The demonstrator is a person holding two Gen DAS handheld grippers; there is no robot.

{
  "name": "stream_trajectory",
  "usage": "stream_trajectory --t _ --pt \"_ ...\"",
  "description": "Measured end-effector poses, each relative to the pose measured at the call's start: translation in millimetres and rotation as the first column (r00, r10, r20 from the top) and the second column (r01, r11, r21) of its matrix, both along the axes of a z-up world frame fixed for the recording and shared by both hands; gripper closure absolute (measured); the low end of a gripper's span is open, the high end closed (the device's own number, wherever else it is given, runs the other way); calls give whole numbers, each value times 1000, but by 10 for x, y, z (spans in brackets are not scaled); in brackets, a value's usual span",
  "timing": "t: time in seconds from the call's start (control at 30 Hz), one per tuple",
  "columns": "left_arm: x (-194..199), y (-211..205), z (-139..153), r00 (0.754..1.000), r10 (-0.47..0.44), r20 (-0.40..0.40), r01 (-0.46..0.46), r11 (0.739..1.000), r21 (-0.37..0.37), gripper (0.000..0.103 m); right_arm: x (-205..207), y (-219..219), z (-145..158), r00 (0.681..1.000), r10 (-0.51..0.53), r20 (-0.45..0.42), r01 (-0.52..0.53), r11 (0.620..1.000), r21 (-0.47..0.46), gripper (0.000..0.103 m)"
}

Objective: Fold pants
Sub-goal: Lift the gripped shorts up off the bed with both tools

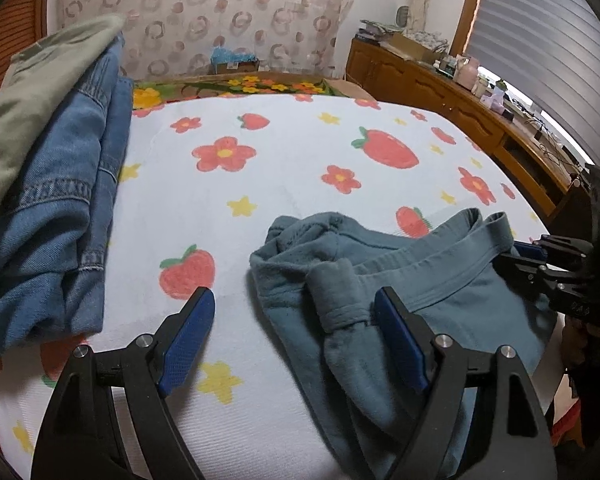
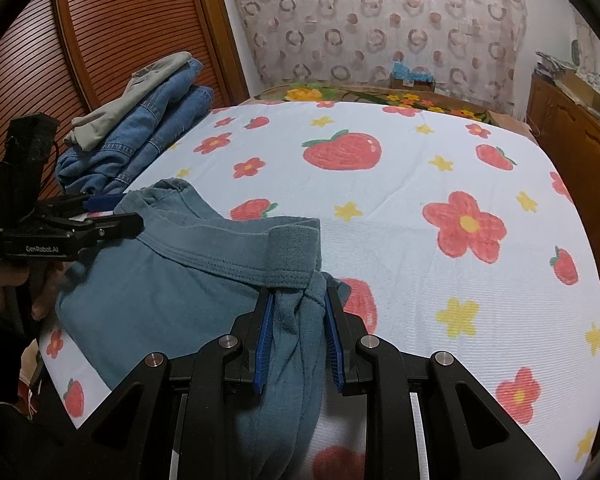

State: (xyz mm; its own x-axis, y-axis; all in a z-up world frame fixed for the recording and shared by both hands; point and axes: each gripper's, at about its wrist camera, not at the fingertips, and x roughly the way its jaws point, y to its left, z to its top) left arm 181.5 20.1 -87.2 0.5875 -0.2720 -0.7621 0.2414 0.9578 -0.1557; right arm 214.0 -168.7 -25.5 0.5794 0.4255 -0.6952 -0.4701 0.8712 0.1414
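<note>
- I'm working in a bedroom: a bed under a white blanket printed with red strawberries and flowers, patterned wallpaper behind it, a slatted wooden door at far left and a long wooden dresser at far right.
- One pair of soft teal fleece pants lies bunched at the near edge of the bed, waistband toward the far side.
- My left tool stands wide open, gripping nothing; a twisted cuff of the pants lies just beside its right pad.
- My right tool is nearly closed, pinching a gathered fold of the pants just below the waistband.
- Count: two tools, one teal pair, and one stack at far left holding at least two blue denim pieces under one olive-grey garment.
- Risks, as I judge them: with only one corner held, pulling would drag the pants askew; the loose fleece could slide off the near edge; the twisted cuff could get folded inside.
</note>
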Motion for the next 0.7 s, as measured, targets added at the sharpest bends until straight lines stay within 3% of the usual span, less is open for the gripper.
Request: stream_trajectory --t 0.37,0.53,0.7 --pt "-7 -14 -4 1000 1 11 -1 1000 9 21 -3 0 2 1000 -1 3 1 1000 0 78" --pt "-19 -32 14 999 -41 18 42 999 -30 51 -2 8 1 1000 0 6 0 1000 -7 78" --pt "-29 -57 20 998 -62 20 63 997 -41 62 1 -1 0 1000 1 5 0 1000 -2 78"
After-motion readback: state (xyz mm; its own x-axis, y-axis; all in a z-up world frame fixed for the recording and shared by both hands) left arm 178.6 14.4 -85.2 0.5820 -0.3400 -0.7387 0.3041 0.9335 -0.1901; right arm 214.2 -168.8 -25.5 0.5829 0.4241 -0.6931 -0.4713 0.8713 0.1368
